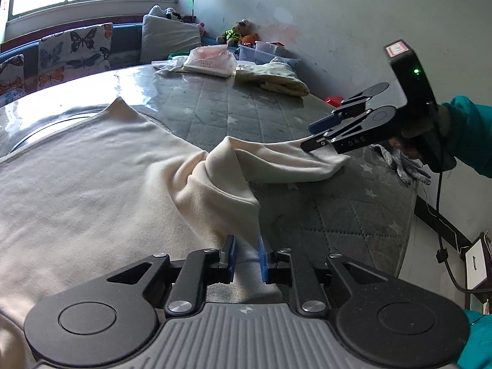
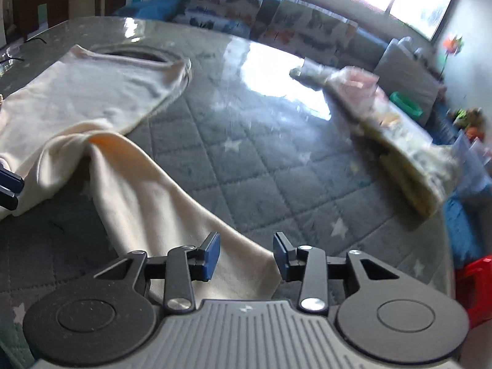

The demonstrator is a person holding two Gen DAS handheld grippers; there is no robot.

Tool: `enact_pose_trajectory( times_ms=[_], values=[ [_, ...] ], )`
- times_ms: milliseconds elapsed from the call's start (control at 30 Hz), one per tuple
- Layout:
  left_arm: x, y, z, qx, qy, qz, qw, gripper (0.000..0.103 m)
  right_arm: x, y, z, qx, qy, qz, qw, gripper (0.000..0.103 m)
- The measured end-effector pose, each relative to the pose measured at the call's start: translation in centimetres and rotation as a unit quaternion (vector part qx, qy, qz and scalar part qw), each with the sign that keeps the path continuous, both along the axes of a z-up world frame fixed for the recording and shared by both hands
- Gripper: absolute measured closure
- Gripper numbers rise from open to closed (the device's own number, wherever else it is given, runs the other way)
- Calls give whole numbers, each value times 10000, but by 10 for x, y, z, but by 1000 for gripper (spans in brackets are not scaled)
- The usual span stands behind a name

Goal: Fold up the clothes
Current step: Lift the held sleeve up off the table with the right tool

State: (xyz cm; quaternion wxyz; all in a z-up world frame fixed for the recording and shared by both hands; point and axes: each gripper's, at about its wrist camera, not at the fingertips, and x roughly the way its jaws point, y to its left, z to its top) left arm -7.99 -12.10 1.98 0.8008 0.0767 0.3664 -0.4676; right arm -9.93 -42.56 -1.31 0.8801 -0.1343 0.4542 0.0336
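**A:** Starting at the left, what lay there?

**B:** A cream garment [image 1: 92, 166] was spread flat over the left and near part of the worktop [image 1: 215, 104], which had a grey quilted cover with white stars under a glossy sheet. Its neckline pointed to the far side.

**A:** And the left gripper?

**B:** The left gripper [image 1: 247, 253] sat at the near edge with its jaws parted a little, a bunched fold of the garment running up between the blue pads; whether they pinched it I could not tell.

**A:** Moving right?

**B:** One sleeve [image 1: 276, 160] stretched rightward across the quilted cover. The right gripper [image 1: 310, 136] met its cuff near the right edge. In the right wrist view its jaws stood wide apart, the cuff lying between them, ungripped.

**A:** Any containers?

**B:** Far right, beyond the worktop, stood clear plastic bins [image 1: 261, 50]; their contents were too small to tell. A pale plastic bag [image 1: 209, 60] on the far side of the worktop held something folded and light, and just right of it lay a yellowish folded cloth [image 1: 276, 75]. A red box [image 2: 473, 289] showed low at the right, contents hidden.
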Motion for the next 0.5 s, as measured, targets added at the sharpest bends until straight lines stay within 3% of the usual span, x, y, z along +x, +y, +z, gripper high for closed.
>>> enact_pose_trajectory(
  times_ms=[367,433,500],
  values=[
    [0,-2,-3,19,38,-23,10000,84,24,-5,3,-9,701,792,9944,67],
    [0,-1,-3,14,45,-26,10000,84,27,-6,4,114,868,832,9927,73],
    [0,-1,-3,9,53,-31,10000,84,27,-3,4,156,1018,941,9902,91]
  ],
)
